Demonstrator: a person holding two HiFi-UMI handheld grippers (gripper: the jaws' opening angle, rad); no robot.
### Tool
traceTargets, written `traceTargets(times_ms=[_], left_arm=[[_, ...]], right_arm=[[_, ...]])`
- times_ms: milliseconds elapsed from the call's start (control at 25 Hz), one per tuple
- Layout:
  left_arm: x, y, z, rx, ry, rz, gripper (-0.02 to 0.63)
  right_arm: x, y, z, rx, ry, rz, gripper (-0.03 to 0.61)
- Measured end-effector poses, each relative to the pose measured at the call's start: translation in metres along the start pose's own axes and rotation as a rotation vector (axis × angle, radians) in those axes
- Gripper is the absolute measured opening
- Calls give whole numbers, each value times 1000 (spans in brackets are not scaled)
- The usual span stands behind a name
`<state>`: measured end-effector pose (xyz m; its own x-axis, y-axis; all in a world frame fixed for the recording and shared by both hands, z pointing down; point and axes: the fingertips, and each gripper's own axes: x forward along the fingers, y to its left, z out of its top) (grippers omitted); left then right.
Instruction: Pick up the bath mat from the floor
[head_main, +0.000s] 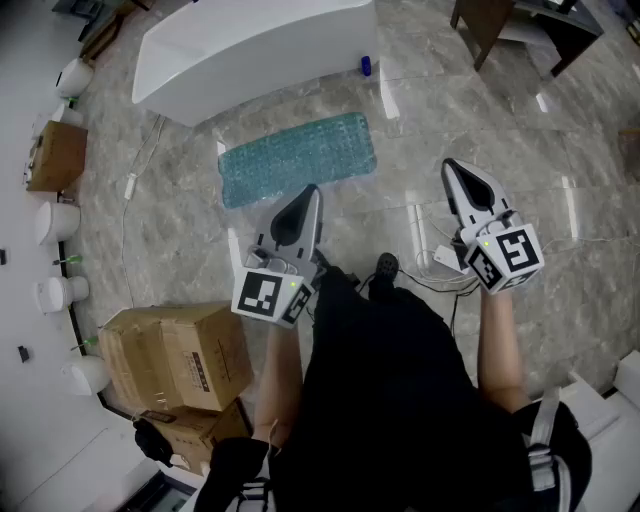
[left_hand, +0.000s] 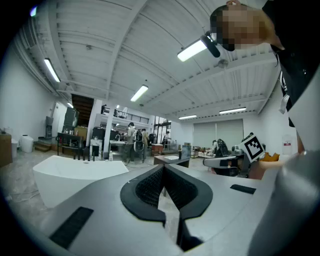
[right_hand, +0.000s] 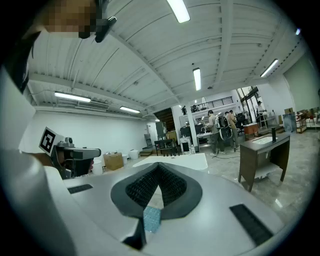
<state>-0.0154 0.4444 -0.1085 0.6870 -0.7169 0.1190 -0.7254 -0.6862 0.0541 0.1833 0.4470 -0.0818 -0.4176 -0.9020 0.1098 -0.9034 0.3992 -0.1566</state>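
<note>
your bath mat (head_main: 297, 158) looks like soft, translucent teal plastic, its top rough with small shiny bumps. the floor (head_main: 560, 150) under you is polished marble-look stone, smooth and glossy with glare from the lights. the bathtub (head_main: 250, 45) is smooth, glossy white. the boxes (head_main: 175, 355) are matt brown cardboard. your left gripper (head_main: 311, 192) and right gripper (head_main: 450, 166) have matt grey plastic shells; their pads (left_hand: 149, 187) are black and finely ribbed.

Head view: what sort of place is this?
Likely a mock bathroom corner in a big workshop hall: a white bathtub and a bath mat on the floor, cardboard boxes beside, strip lights overhead.
</note>
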Motion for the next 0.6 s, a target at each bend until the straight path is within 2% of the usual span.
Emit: traceTargets(times_ms=[440, 600], left_arm=[[4, -21, 2, 14, -7, -27, 12], [3, -17, 1, 19, 2, -22, 12]], right_arm=[[-24, -8, -2, 21, -8, -37, 14], [-15, -3, -4, 46, -6, -3, 14]])
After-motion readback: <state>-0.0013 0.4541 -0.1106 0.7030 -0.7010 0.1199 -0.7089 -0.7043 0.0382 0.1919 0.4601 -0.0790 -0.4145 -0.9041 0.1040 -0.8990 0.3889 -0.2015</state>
